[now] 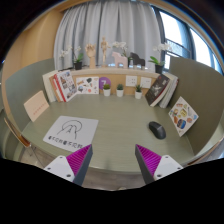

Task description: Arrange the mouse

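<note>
A green worktop (115,125) carries a white printed mat (70,131), with picture cards (88,86) propped along the back, small potted plants (107,89) among them and grey curtains (110,30) behind.

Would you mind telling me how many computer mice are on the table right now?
1. The black mouse lies on the green table, beyond the open gripper and off to its right, near a leaning picture board. None looks hidden.

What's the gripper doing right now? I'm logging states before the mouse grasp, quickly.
Gripper: open, holding nothing; the mouse lies on the table beyond the fingers, untouched.
</note>
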A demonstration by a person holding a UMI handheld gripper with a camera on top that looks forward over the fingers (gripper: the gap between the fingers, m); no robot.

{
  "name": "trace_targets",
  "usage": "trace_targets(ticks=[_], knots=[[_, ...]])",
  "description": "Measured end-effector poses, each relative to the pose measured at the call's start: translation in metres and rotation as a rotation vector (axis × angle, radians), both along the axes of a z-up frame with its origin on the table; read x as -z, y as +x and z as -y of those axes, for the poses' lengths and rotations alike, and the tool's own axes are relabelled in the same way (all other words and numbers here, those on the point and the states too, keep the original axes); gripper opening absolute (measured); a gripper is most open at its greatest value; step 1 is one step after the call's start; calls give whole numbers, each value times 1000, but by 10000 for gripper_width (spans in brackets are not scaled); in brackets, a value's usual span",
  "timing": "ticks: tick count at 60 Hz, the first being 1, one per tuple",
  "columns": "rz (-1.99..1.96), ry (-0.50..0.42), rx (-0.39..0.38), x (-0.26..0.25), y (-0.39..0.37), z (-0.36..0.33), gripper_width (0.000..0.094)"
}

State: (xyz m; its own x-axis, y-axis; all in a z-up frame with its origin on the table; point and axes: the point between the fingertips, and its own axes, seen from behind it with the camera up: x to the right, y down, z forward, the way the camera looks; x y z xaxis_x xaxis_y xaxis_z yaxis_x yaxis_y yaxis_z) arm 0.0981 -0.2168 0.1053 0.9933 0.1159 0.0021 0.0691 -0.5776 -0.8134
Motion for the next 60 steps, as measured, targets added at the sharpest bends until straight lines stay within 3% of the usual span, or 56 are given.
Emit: trace_targets(ticks=[19,27,45,51,60], knots=[[75,-122,192,81,153,-53,859],[83,-154,214,98,186,-87,857],[77,-181,185,112,215,-166,839],[58,-195,175,113,215,-186,769],[-1,-235,177,118,210,-200,590]])
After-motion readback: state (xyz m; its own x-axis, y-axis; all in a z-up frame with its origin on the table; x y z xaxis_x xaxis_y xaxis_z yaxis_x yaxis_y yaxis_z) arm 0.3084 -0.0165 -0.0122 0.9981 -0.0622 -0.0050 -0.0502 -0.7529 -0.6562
